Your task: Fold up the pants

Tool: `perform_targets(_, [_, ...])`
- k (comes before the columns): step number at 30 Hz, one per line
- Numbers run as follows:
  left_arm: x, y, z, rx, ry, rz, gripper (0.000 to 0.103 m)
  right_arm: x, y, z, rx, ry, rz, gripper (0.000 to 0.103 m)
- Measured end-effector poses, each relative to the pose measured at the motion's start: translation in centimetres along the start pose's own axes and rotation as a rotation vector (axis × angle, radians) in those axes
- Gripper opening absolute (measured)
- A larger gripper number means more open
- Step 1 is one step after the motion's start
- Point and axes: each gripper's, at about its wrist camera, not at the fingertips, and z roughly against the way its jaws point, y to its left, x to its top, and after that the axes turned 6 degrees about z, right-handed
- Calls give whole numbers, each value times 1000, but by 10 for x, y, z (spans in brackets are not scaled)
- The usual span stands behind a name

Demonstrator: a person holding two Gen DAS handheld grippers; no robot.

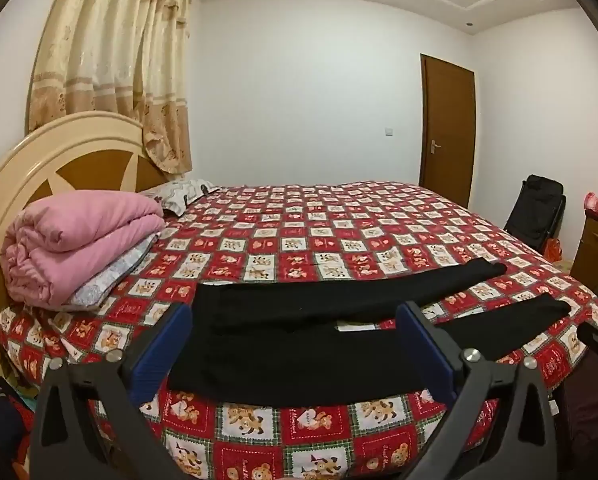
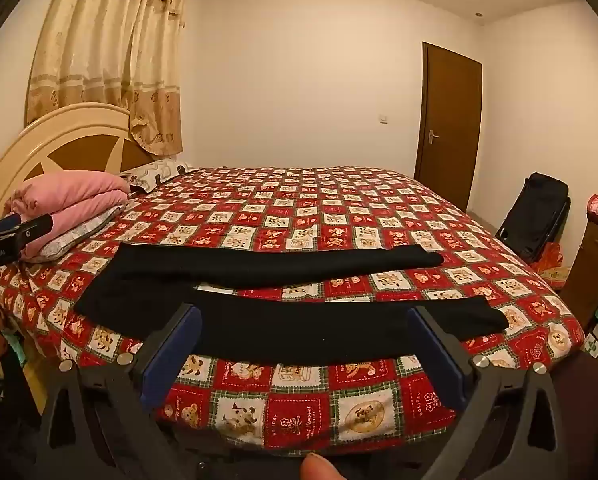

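Observation:
Black pants (image 1: 299, 344) lie flat on the bed near its front edge, waist to the left and both legs spread apart toward the right. They also show in the right wrist view (image 2: 283, 320). My left gripper (image 1: 295, 312) is open and empty, hovering above the waist and upper leg area. My right gripper (image 2: 305, 312) is open and empty, hovering above the near leg by the bed's front edge. The left gripper's tip (image 2: 19, 228) shows at the far left of the right wrist view.
The bed has a red checked bear-print cover (image 1: 319, 232). A folded pink quilt (image 1: 83, 240) and a pillow (image 1: 179, 196) lie by the headboard (image 1: 39, 160). A black bag (image 1: 535, 212), a wooden cabinet (image 1: 595, 252) and a door (image 1: 447, 128) stand at the right.

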Motion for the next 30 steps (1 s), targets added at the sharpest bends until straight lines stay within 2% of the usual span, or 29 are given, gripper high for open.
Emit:
perform_targets(8, [-11, 12, -5, 8, -11, 31, 103, 1, 6, 1, -16, -6, 3, 102])
perform_targets(10, [-3, 5, -2, 15, -14, 27, 103, 0, 0, 0, -4, -4, -9, 102])
perform_targets(30, [-6, 16, -9, 37, 9, 33, 103, -4, 0, -6, -3, 12, -8, 102])
